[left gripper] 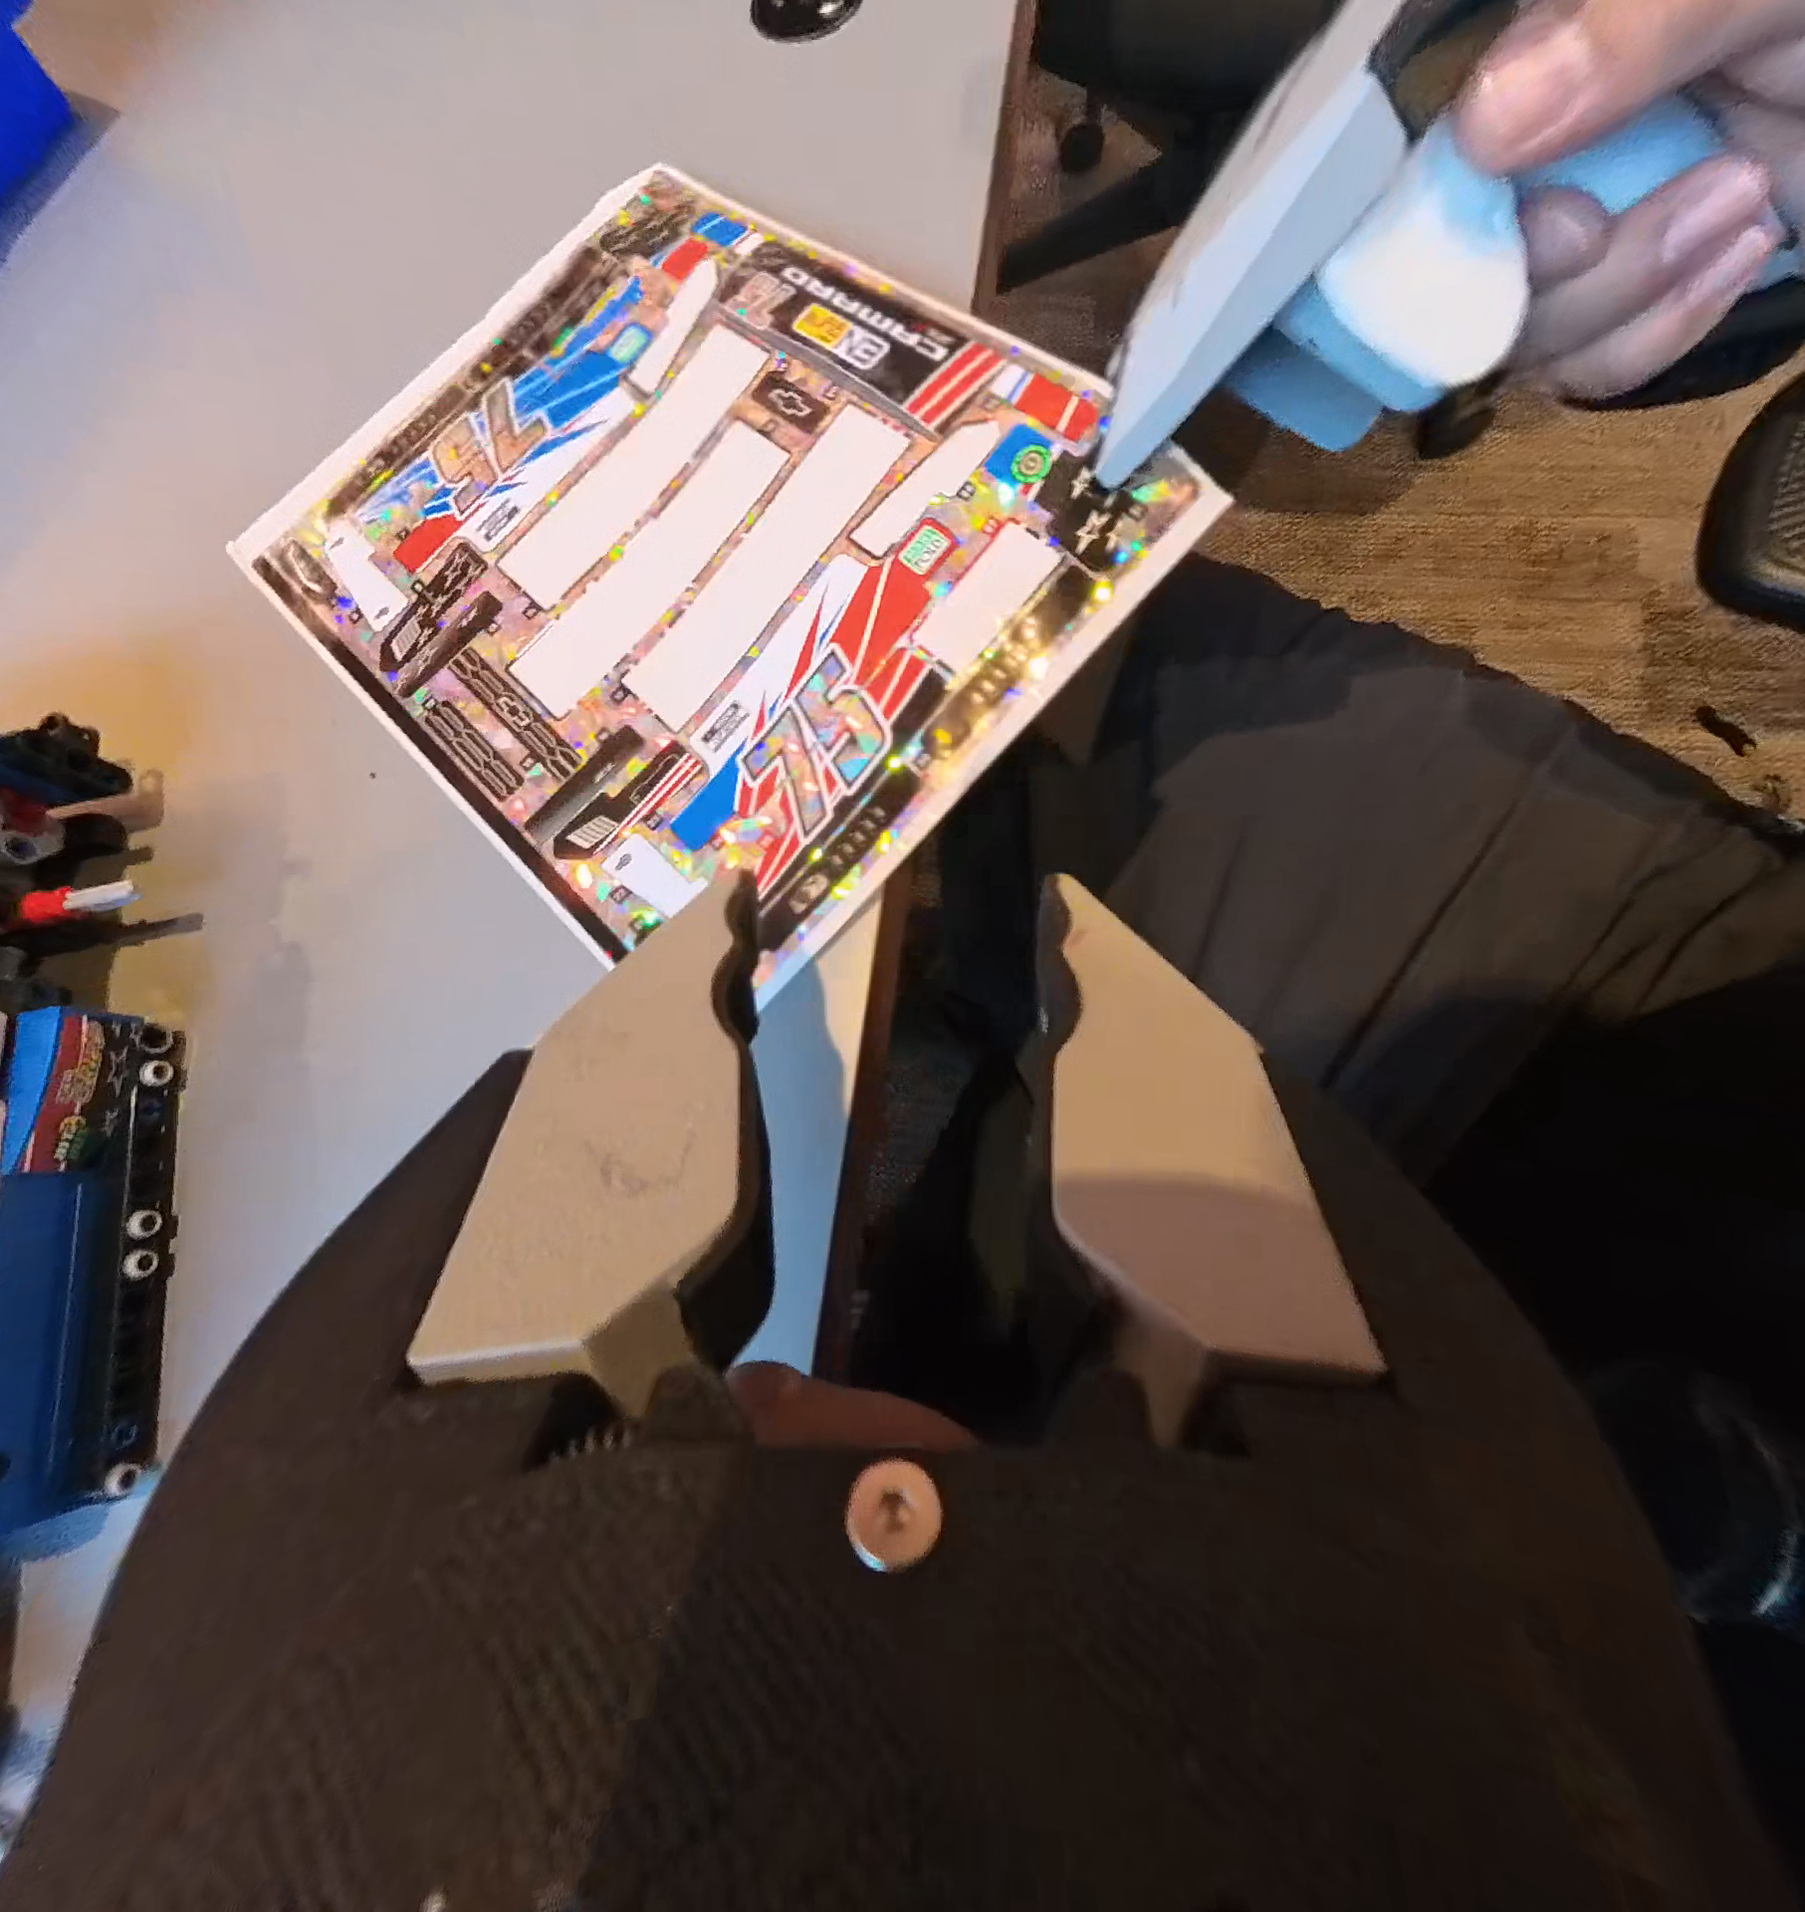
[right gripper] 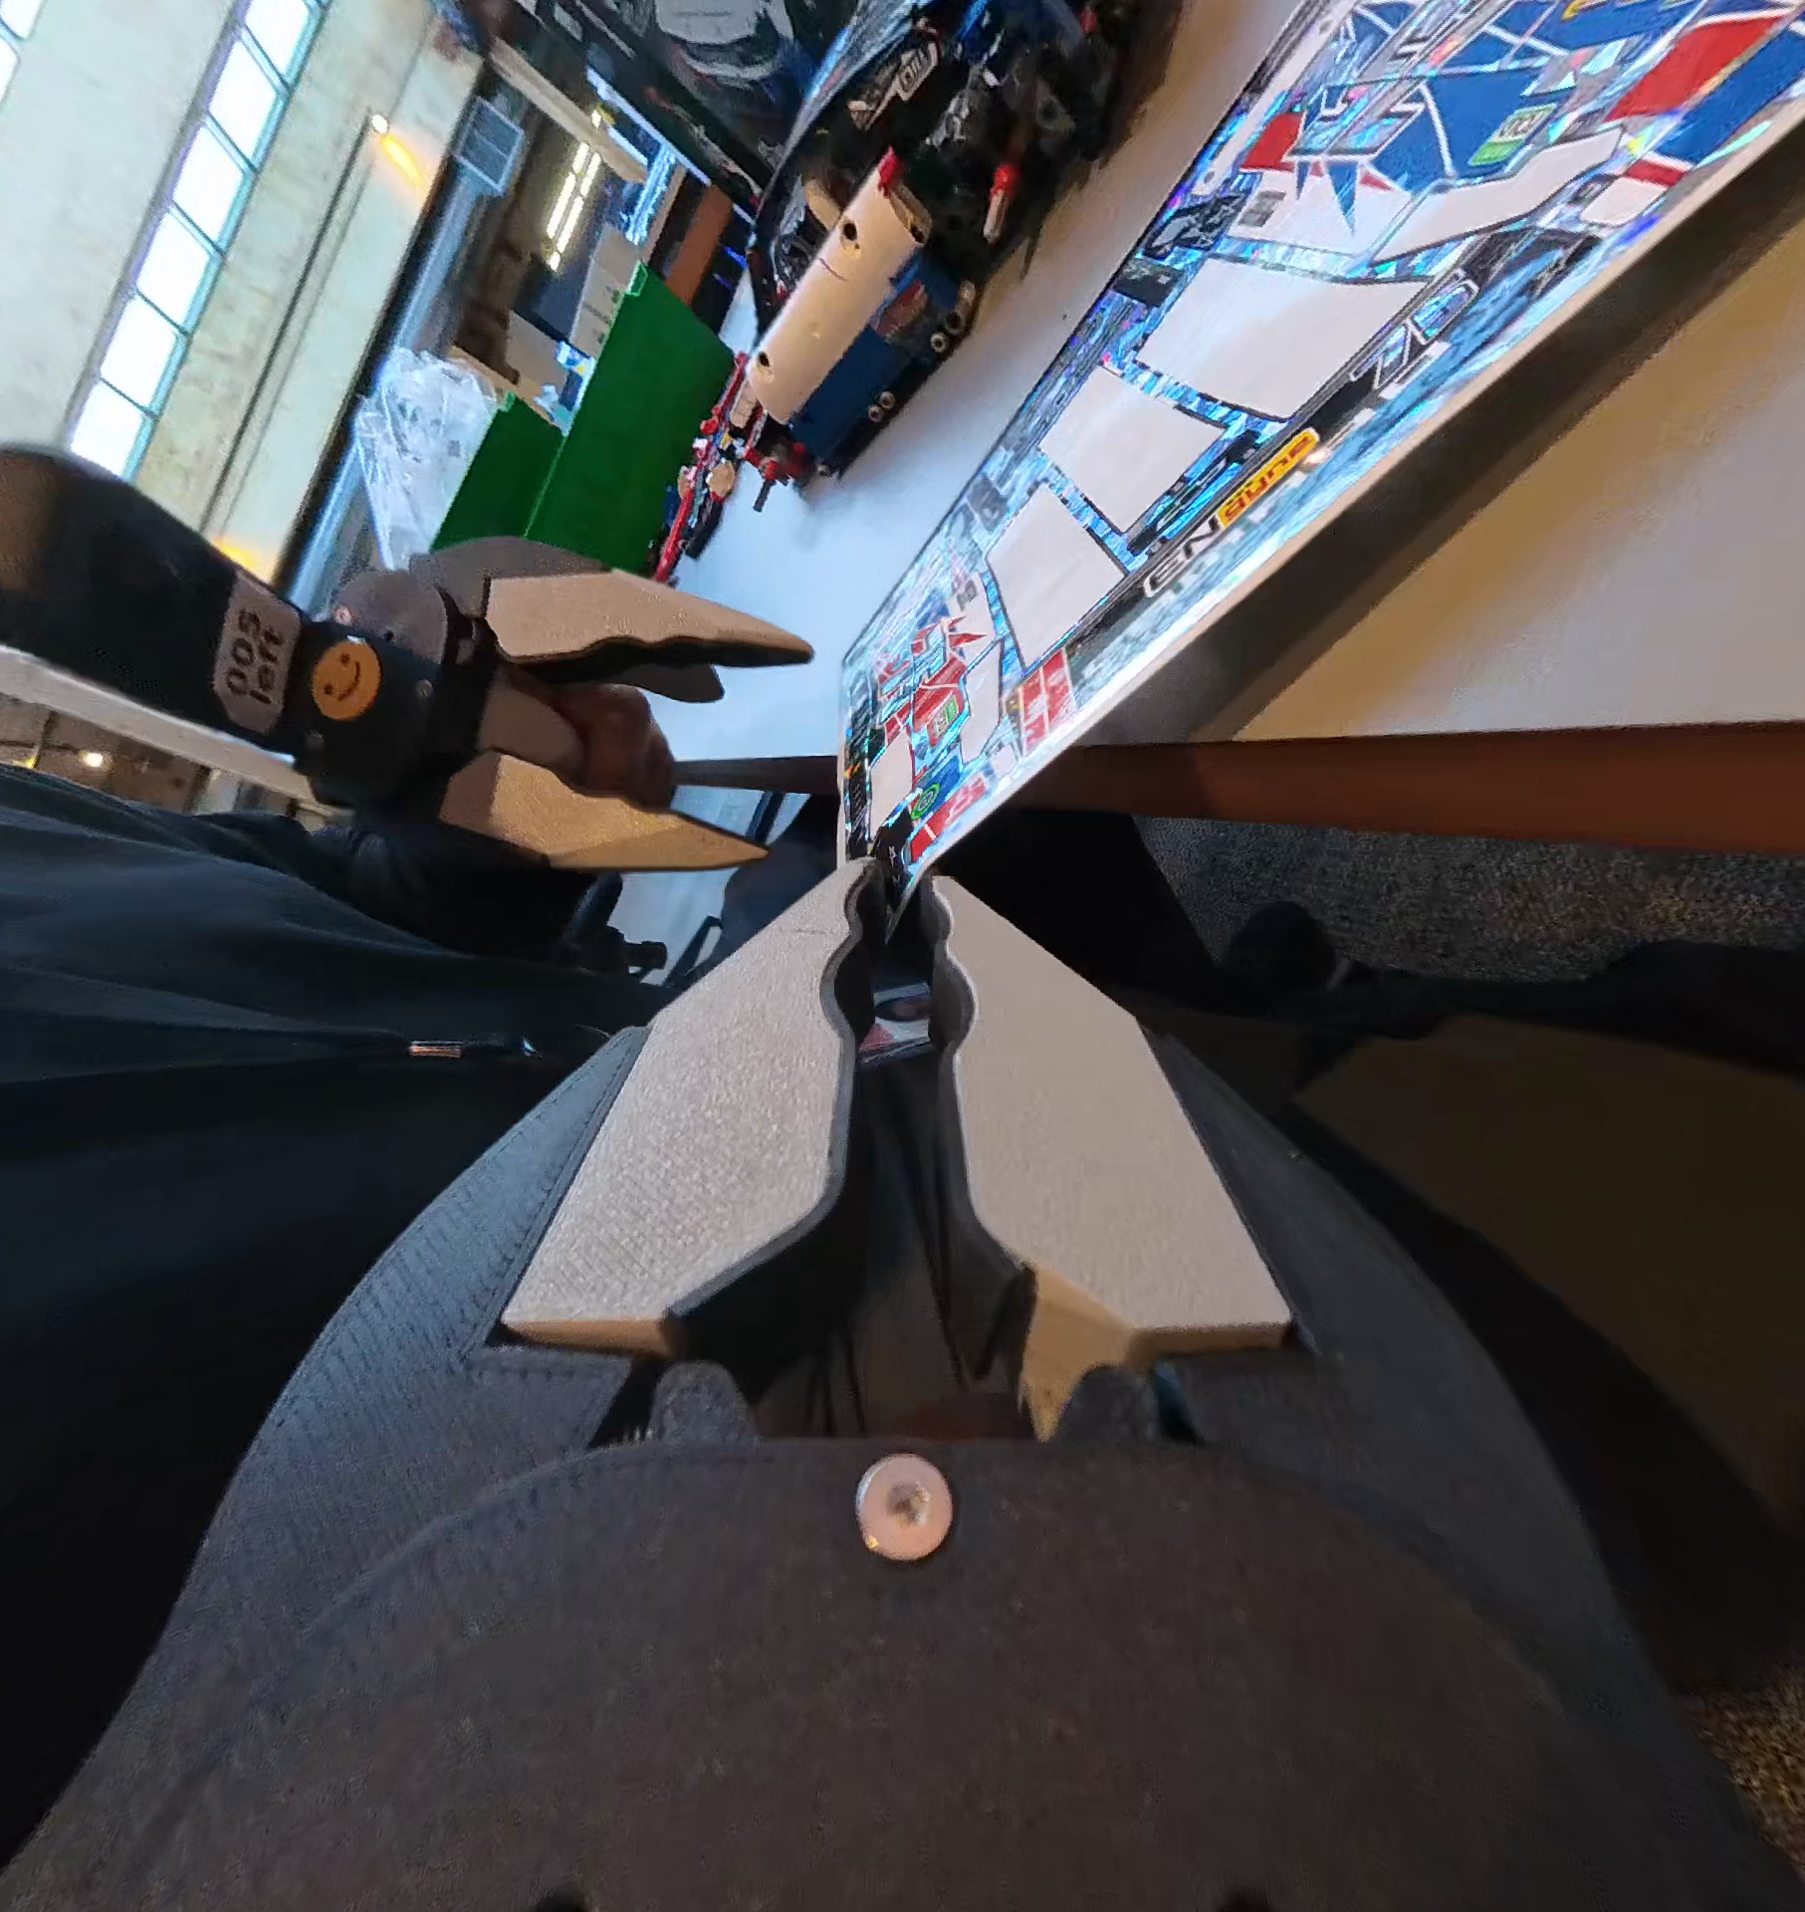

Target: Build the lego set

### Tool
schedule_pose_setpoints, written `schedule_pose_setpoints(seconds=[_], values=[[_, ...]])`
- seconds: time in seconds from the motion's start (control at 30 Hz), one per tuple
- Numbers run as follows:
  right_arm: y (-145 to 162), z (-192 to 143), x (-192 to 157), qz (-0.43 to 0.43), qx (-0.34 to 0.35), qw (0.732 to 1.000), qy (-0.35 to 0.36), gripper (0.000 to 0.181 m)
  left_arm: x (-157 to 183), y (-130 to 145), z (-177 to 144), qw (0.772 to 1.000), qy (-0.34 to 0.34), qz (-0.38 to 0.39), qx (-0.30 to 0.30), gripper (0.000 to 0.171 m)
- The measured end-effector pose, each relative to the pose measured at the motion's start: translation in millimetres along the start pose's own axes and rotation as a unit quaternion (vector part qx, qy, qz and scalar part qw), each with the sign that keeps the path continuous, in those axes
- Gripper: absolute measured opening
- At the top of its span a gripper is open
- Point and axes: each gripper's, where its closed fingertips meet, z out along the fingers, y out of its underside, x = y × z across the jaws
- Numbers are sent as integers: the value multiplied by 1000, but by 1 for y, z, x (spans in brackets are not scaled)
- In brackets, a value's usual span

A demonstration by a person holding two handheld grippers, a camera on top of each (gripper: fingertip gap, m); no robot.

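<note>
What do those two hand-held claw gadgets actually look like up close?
Each claw has two pale beige, wedge-shaped fingers with dark wavy inner edges, set in a black ribbed plastic body with a silver screw. The left claw has a black handle carrying a round orange smiley badge and a small label. The right claw looks the same; no cables show.

Right gripper (right gripper: 903, 895) pinched nearly closed on the near corner of the sticker sheet (right gripper: 1229, 393), with the sheet's edge running up and away to the right over the white table (right gripper: 1653, 579). Left gripper (right gripper: 789, 750) up to the left, fingers spread wide, tips near the sheet's corner but apart from it. Lego car (right gripper: 857, 331) farther ahead on the table, beyond the sheet. Green boxes (right gripper: 608, 445) left of the car.
</note>
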Motion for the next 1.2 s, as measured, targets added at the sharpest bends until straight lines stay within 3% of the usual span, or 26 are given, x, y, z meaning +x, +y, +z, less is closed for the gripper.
schedule_pose_setpoints(seconds=[0.27,0.47,0.53,0.67,0.77,1.2], values=[[-4,2,-22,4,11,999,-49,2,2,-4,11,987,-84,137,13,46],[-1,3,-24,6,9,998,-60,2,-1,-20,17,965,-147,211,49,14],[0,4,-26,2,6,998,-62,2,-6,-19,18,959,-165,224,49,11],[5,6,-23,3,-5,998,-63,2,-6,-17,16,959,-168,222,59,11],[5,8,-24,6,-8,998,-70,2,-7,-12,19,960,-168,217,49,22],[6,4,-24,7,-11,997,-78,2,-9,-17,19,963,-169,200,69,16]])
